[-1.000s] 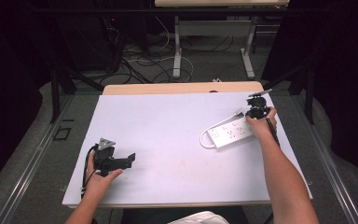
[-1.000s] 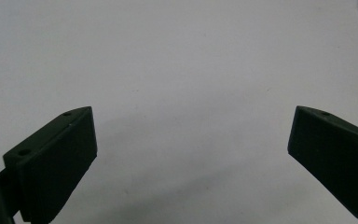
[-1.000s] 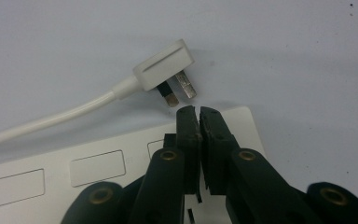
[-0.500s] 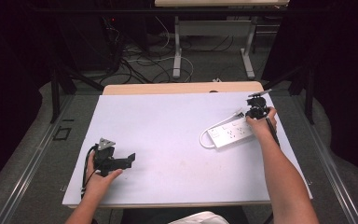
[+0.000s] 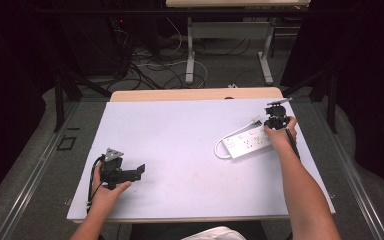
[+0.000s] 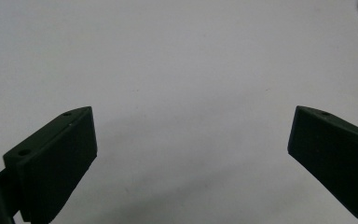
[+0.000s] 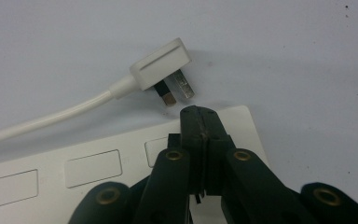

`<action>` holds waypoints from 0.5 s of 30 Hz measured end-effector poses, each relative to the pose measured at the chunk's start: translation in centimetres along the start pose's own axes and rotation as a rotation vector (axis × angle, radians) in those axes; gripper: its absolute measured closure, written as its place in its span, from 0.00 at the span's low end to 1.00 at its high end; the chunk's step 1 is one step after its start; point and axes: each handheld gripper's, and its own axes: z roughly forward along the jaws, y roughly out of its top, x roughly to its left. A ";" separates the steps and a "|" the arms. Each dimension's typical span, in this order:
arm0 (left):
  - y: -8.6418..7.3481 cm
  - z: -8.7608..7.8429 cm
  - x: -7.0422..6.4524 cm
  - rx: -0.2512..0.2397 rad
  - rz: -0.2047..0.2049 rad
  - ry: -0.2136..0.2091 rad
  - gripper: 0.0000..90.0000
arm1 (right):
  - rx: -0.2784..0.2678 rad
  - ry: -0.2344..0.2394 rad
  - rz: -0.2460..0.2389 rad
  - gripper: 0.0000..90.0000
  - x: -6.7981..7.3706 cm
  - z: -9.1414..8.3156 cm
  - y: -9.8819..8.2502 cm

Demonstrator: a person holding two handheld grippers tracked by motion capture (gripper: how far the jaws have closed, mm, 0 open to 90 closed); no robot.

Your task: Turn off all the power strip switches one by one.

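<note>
Two claws in play. Right claw (image 7: 199,112) has its jaws pressed together with nothing between them, tip sitting over the end of the power strip (image 5: 250,142), just short of the plug (image 7: 161,70). Strip lies on the counter (image 5: 180,135), well right of the left claw (image 5: 139,171); the plug lies on the counter right beside the strip's far end, prongs pointing at the strip, its white cord (image 7: 42,120) running off along the strip. Left claw has jaws wide apart, holding nothing, parked on bare counter well away from the strip.

Step, as I read it: right claw lining up on the plug, grasp not yet made. Next move likely calls for spreading the jaws, going a little past the strip's edge and closing across the plug body, not the prongs.

The right gripper view gives the plug, prongs and closed tip clearly; the high view leaves them tiny, hand in the way. The high view gives the whole layout and the cord looping round the strip's other end.
</note>
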 end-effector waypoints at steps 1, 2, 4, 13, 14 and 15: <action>0.0 0.0 0.0 0.000 0.001 0.000 0.01 | -0.001 -0.005 -0.013 1.00 0.0 0.0 0.0; 0.0 0.0 0.0 -0.002 0.001 -0.001 0.01 | 0.005 -0.005 -0.005 1.00 0.1 -0.1 0.0; 0.1 -0.1 -0.1 0.006 -0.001 -0.005 0.01 | 0.005 -0.010 -0.004 0.99 0.2 -0.2 -0.1; 0.3 0.3 -0.2 -0.009 0.009 -0.018 0.01 | -0.004 0.030 -0.009 0.92 0.7 -0.9 -0.6; 0.4 0.2 -0.2 -0.001 0.011 -0.021 0.01 | -0.022 0.040 -0.028 0.90 0.8 -1.0 -0.7; 0.4 0.3 -0.3 -0.007 0.011 -0.020 0.01 | -0.018 0.055 -0.023 0.89 1.1 -1.3 -0.8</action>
